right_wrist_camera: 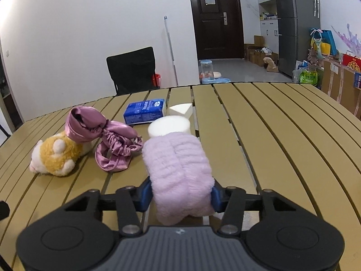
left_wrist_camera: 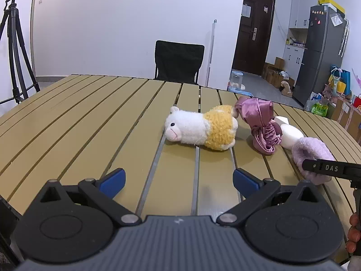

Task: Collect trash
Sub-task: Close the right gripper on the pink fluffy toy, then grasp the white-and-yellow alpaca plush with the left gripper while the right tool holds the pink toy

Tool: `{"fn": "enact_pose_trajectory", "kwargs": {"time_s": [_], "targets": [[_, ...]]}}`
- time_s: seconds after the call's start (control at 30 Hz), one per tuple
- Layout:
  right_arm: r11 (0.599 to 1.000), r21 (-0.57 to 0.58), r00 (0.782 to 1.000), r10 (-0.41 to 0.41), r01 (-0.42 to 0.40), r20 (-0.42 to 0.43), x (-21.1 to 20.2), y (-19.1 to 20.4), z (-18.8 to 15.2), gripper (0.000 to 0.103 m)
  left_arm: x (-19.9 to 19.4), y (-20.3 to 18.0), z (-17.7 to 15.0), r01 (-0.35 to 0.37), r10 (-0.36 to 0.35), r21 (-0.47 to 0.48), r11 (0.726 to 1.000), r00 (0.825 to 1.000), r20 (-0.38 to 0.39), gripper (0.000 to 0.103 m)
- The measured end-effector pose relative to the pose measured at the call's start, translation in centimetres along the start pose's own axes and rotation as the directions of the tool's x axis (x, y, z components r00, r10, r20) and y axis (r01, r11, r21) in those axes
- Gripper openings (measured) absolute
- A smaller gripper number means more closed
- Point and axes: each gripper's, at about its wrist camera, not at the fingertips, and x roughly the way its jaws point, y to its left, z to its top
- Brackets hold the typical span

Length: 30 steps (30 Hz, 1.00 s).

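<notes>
Right tongs (right_wrist_camera: pixel 180 195) clenched on the near end of the fluffy lilac band (right_wrist_camera: pixel 177 167), blue pads (right_wrist_camera: pixel 145 195) pressing into its sides. Band stretched forward from the jaws over the slatted table (right_wrist_camera: pixel 282 135), far end touching a white foam cylinder (right_wrist_camera: pixel 168 124). Beyond that, a white foam wedge (right_wrist_camera: pixel 180 109) and, to its left, a blue tissue pack (right_wrist_camera: pixel 144 111). Ahead and left of the right tongs: pink satin cap (right_wrist_camera: pixel 112 142), then a plush toy (right_wrist_camera: pixel 55 157) on its side.

Left tongs (left_wrist_camera: pixel 179 180) released, jaws wide, nothing between, over bare slats. Toy straight ahead of them; cap, cylinder and band to their right.
</notes>
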Motion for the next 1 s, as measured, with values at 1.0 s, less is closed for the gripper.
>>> {"fn": "enact_pose_trajectory", "kwargs": {"time_s": [1.0], "targets": [[0.983,0.186,0.976,-0.045,0.004,0.215,-4.8,-6.7,0.9,0.027,4.8,-5.5,5.1,0.004,0.002,0.190,0.982,0.999,-0.032,0.103]]}}
